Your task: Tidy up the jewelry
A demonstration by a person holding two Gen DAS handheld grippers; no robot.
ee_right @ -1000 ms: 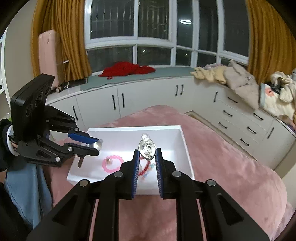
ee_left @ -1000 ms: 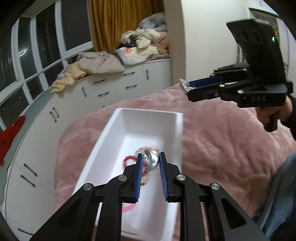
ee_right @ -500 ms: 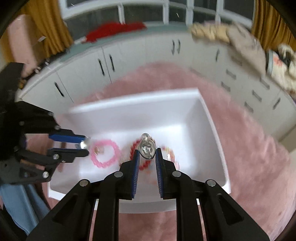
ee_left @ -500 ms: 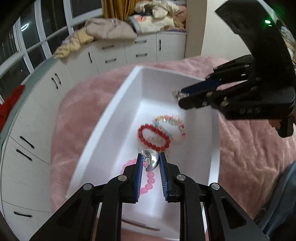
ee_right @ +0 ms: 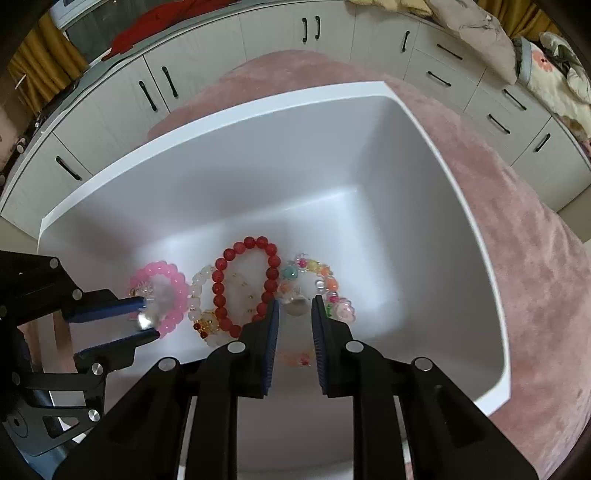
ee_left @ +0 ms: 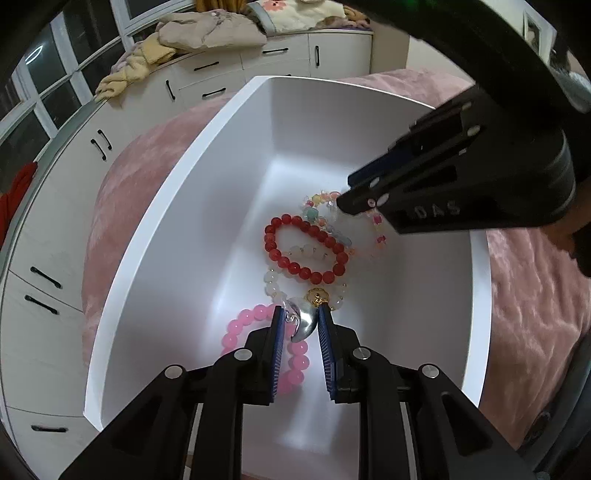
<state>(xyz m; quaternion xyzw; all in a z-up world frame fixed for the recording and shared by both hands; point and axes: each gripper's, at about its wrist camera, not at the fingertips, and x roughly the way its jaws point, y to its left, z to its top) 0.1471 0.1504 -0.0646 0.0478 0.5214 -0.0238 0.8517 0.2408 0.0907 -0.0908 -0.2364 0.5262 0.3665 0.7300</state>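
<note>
While both tongs hang low inside the white box (ee_left: pixel 177 206) on the bed (ee_right: pixel 517 236), each should part gently so its charm settles without bouncing. Left tongs (ee_left: pixel 300 325) pinch a silver charm (ee_left: pixel 303 322) above the pink bracelet (ee_left: pixel 236 328), at 6 o'clock from the red bracelet (ee_left: pixel 295 266). Right tongs (ee_right: pixel 293 314) appear slightly parted around a small silver pendant (ee_right: pixel 297 307), pointing steeply down beside the multicoloured bracelet (ee_right: pixel 325 280).

pink plush bedspread (ee_right: pixel 524 229) underneath, curved run of white cabinets (ee_right: pixel 229 62) with black handles along the window bay, dark windows (ee_left: pixel 55 85) reflecting a ring light, clothes pile (ee_left: pixel 207 31) on the ledge, red garment (ee_right: pixel 155 22) further along, mustard curtain (ee_right: pixel 33 62) at the edge
</note>
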